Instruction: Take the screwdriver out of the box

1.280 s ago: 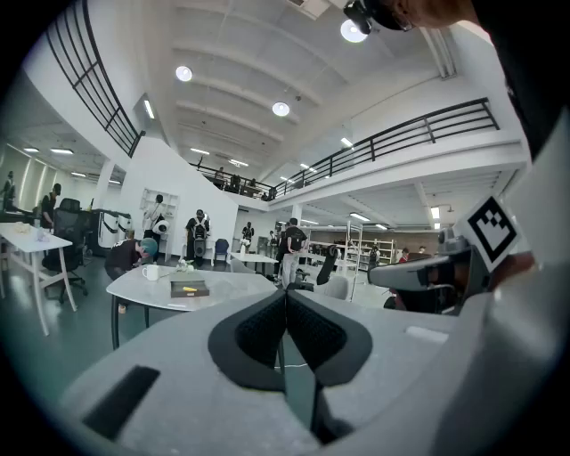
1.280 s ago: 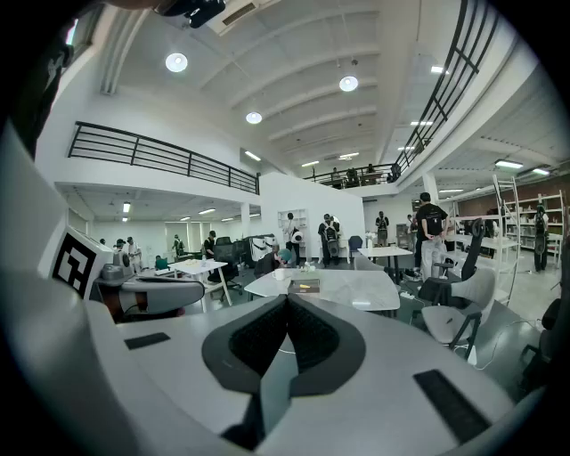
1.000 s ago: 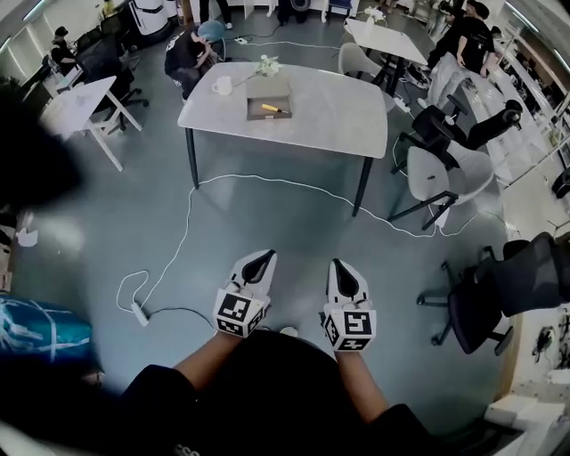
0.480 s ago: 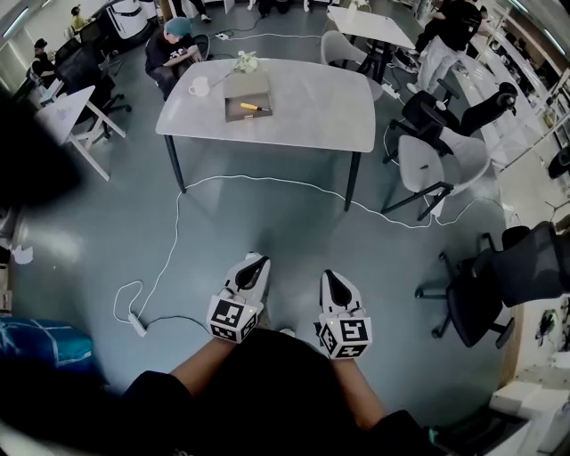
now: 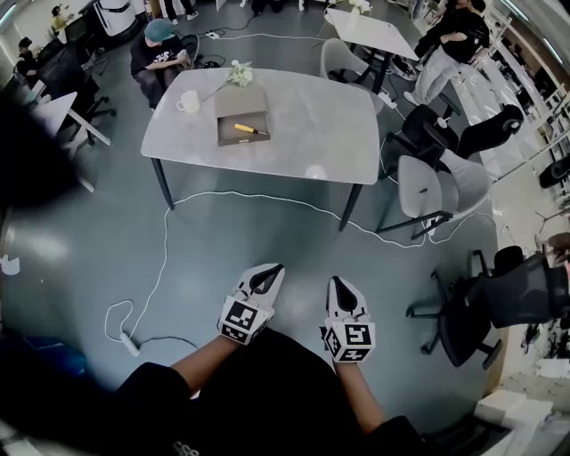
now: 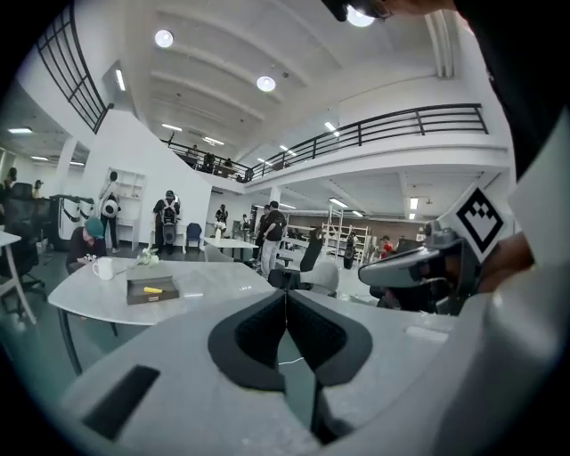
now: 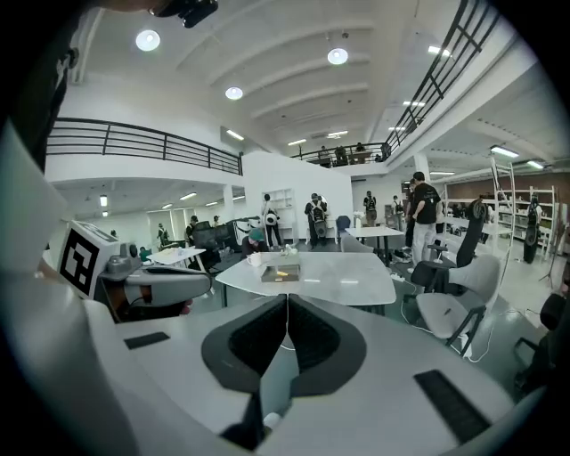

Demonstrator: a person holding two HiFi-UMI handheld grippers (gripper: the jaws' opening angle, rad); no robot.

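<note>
- Grey table (image 5: 312, 134) on dark legs, standing mid-floor on a blue-grey floor.
- White mug (image 5: 188, 102) near the table's far left corner. A small sprig of pale flowers (image 5: 239, 75) lies near it, at the far edge.
- White cable (image 5: 258, 193) runs over the floor by the table's near side, then loops down left to a power strip (image 5: 127, 341).
- White chair (image 5: 432, 183) just right of the table. Black office chair (image 5: 472, 316) well apart, lower right.
- Seated person in teal cap (image 5: 160, 44) beyond the table's left end.
- Standing person in dark top (image 5: 450, 36) beside a second white table (image 5: 370, 27).
</note>
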